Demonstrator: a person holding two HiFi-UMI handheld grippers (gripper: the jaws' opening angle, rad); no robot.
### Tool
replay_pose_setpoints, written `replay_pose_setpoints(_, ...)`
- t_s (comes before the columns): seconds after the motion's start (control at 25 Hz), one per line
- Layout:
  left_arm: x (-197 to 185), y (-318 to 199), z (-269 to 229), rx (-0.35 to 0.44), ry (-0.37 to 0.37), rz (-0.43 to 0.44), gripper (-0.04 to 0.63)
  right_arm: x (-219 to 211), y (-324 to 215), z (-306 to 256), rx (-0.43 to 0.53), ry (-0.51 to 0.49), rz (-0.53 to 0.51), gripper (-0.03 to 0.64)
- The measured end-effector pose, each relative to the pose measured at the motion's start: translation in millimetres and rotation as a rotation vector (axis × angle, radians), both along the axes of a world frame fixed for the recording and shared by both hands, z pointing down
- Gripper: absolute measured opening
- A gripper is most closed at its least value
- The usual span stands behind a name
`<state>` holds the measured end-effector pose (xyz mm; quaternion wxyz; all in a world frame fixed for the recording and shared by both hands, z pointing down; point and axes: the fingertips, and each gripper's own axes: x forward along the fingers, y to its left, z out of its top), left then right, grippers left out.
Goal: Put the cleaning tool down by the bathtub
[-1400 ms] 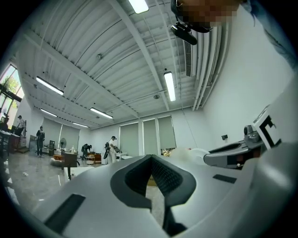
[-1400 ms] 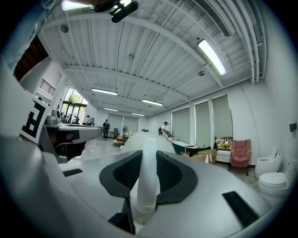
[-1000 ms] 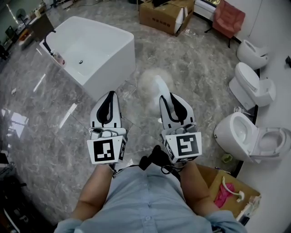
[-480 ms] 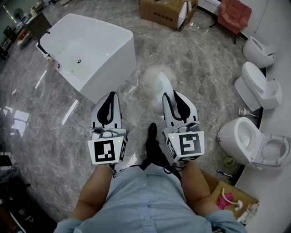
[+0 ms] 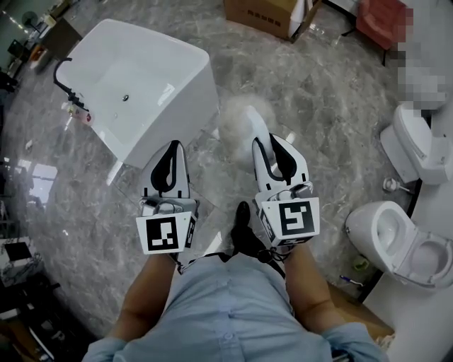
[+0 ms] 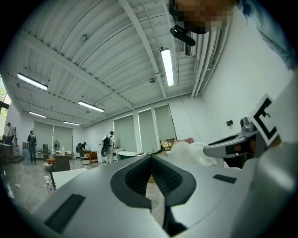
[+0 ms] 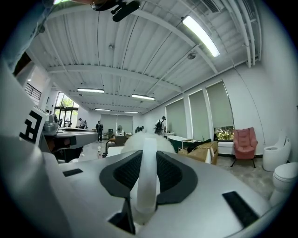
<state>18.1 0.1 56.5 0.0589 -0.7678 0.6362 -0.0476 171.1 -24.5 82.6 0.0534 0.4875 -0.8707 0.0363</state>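
The cleaning tool is a white fluffy duster on a white handle. My right gripper is shut on that handle, and the fluffy head sticks out past the fingertips toward the white bathtub. In the right gripper view the handle runs up between the dark pads of my right gripper to the fluffy head. My left gripper is held level beside it, just short of the tub's near corner, shut with nothing in it; in its own view the left gripper has its jaw tips touching.
The floor is grey marble tile. Two white toilets stand along the right wall. A cardboard box and a red chair are at the back. A black faucet rises at the tub's left rim. A black shoe shows between the grippers.
The view has advanced toward the bathtub, which now lies closer. Both grippers keep the same pose and the duster stays held. A black shoe has stepped forward between them.
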Motion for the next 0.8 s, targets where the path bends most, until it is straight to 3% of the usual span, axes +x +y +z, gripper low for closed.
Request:
replay_pose_setpoints(0.4,2,-95,-32,0.069,-0.005,-0.048,0.015,-1,-99,-30,0.064,-0.005,-0.056,0.101)
replay_pose_setpoints(0.8,-26,-120,-53,0.131,-0.015,-0.126,0.015,-32,-138,-49,0.118,-0.009,-0.129,0.101)
